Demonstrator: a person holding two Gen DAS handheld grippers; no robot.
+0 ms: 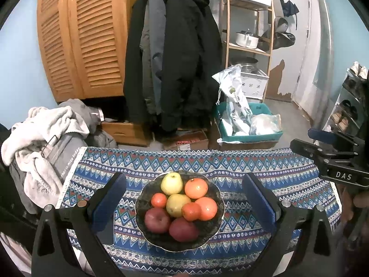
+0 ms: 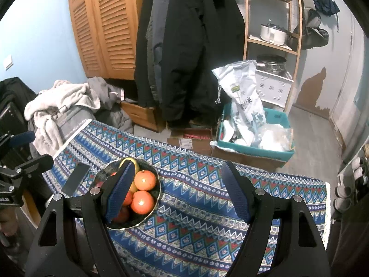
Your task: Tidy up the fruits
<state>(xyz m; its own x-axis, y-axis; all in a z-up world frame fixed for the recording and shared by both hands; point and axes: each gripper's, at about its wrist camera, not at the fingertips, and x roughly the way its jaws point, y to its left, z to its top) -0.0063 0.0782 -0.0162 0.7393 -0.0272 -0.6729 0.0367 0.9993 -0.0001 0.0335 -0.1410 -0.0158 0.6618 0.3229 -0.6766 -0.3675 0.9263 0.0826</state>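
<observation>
A dark bowl [image 1: 161, 240] stands on the blue patterned cloth [image 1: 265, 168]. It holds two yellow-green apples [image 1: 171, 183], two oranges [image 1: 196, 188], two small tangerines [image 1: 159, 200] and two red apples [image 1: 157, 220]. My left gripper [image 1: 183, 176] hovers in front of the bowl, open and holding nothing. My right gripper [image 2: 178, 164] is open over bare cloth [image 2: 196, 207] to the right of the bowl [image 2: 151, 209], and its left finger [image 2: 120, 191] hides part of the fruit. One of the left gripper's fingers [image 2: 76, 179] shows left of the bowl.
The right tool's black mount marked DAS [image 1: 343, 175] and a hand fill the right edge. Beyond the table are a clothes pile [image 1: 39, 133], hanging coats [image 1: 175, 53], a teal box of bags [image 1: 249, 136], a cardboard box [image 2: 191, 140] and a wooden shelf [image 1: 249, 46].
</observation>
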